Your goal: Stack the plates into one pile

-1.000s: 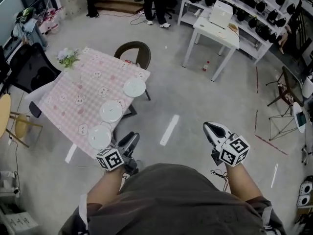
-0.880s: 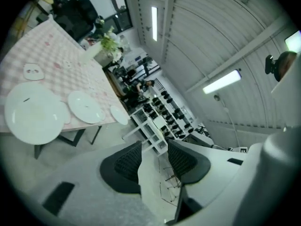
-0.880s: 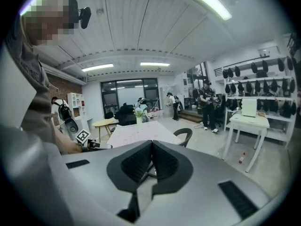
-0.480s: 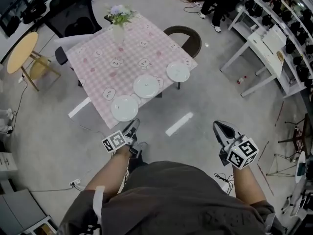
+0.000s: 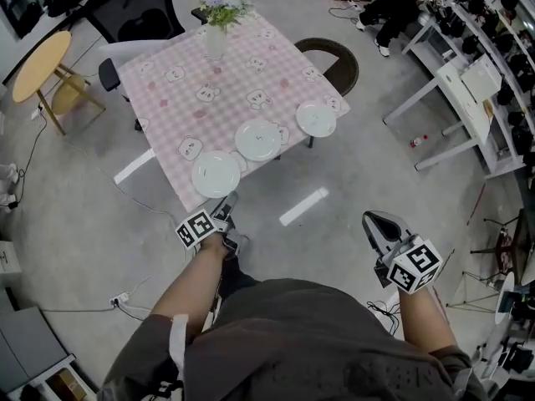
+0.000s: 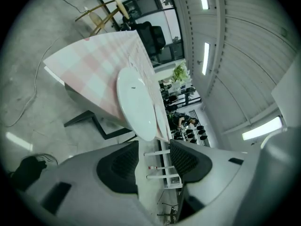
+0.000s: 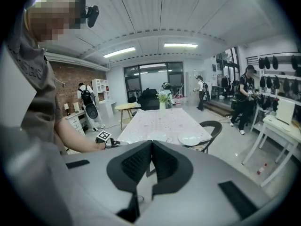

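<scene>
Head view: a table (image 5: 167,98) under a pink checked cloth is the landmark for every position given here. Three white plates (image 5: 258,139) lie apart in a row along the table's edge nearest the person, none yet stacked: the near-corner plate (image 5: 216,175) at the table's closest corner, the far plate (image 5: 315,119) at the other end of that edge. Each lies flat, face up. Being round, a plate has no long axis across the table; its short axis stands upright, and only the row has a direction, along the table's edge. The plates look rigid, glazed and moderately heavy, hence probably slippery under the pads and liable to chip if dropped or knocked together. The rim is the sensible hold, one jaw above and one below, taken where it reaches or overhangs the table's edge. The left gripper (image 5: 226,203) hovers just off the table's near corner, beside the near-corner plate but not touching it. Its jaws have just been opening and stand moderately apart with nothing between them, and in the left gripper view the plate's rim sits beyond the tips. The right gripper (image 5: 376,221) is held well clear of the table over the floor, its jaws closed together and empty.
</scene>
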Motion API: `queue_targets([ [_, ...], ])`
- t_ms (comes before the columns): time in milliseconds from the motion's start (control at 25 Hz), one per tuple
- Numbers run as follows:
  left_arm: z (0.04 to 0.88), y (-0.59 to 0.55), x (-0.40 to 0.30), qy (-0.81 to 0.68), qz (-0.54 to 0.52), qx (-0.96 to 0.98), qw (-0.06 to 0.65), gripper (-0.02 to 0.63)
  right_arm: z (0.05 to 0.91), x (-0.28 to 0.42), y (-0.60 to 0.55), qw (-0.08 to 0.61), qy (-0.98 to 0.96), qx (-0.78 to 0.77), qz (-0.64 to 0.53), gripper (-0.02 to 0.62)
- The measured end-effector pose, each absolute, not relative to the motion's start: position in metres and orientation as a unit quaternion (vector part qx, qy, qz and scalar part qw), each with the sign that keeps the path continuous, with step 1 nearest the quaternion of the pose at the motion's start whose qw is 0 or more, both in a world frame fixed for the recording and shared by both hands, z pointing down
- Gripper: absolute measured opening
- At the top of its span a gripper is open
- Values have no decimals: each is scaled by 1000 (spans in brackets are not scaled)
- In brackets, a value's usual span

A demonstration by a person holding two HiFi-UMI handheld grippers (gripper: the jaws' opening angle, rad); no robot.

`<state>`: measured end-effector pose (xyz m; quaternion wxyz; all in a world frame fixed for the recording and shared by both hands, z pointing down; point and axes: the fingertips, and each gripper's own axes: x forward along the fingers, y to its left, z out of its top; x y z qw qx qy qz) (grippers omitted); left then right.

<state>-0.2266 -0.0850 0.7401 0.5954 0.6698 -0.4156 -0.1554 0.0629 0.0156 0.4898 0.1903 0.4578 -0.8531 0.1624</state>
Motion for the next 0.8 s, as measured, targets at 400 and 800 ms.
queue_targets([
  [400,756,-100,-242,-432,-217,609,629,199,496,77,22,199,-842,471,172,-6],
  [800,753,-101,-250,-425,-243,588,644,17,499,76,26,201,-838,474,182,-6],
])
